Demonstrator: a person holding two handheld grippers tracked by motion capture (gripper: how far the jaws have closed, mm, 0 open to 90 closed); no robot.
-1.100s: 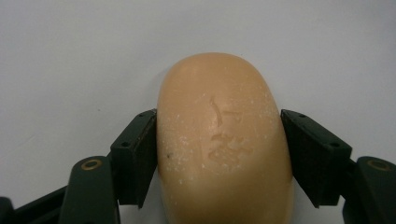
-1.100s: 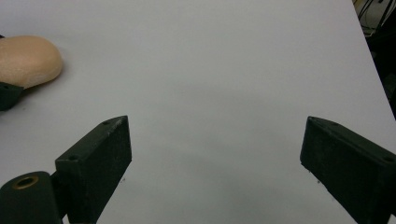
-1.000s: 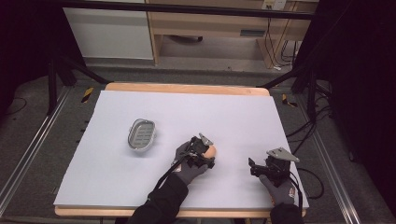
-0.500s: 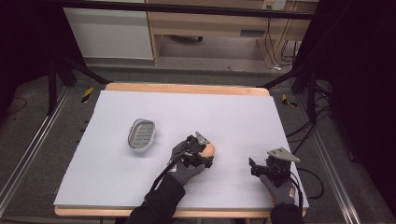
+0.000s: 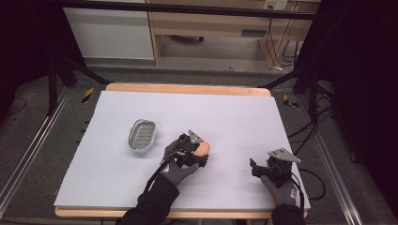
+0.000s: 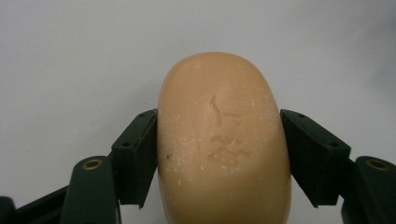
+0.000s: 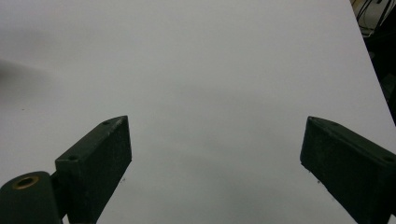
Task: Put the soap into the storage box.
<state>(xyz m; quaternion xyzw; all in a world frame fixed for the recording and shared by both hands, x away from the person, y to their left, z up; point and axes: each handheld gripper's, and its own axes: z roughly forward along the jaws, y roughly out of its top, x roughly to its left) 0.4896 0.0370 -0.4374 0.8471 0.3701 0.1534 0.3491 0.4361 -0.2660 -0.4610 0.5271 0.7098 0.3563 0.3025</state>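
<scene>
Nearest the person, the right gripper [image 5: 256, 168] rests low over the white table cover [image 5: 234, 117] near its front right corner, its 2 jaws spread wide with bare cover between them. A little farther in, left of centre, the left gripper [image 5: 202, 154] pinches a tan bar of soap [image 6: 224, 140]: both black pads press the bar's 2 long sides, and the stamped face looks toward the camera. Beyond and to the left, well apart from the soap, a grey oval soap dish [image 5: 141, 135] lies on the cover.
</scene>
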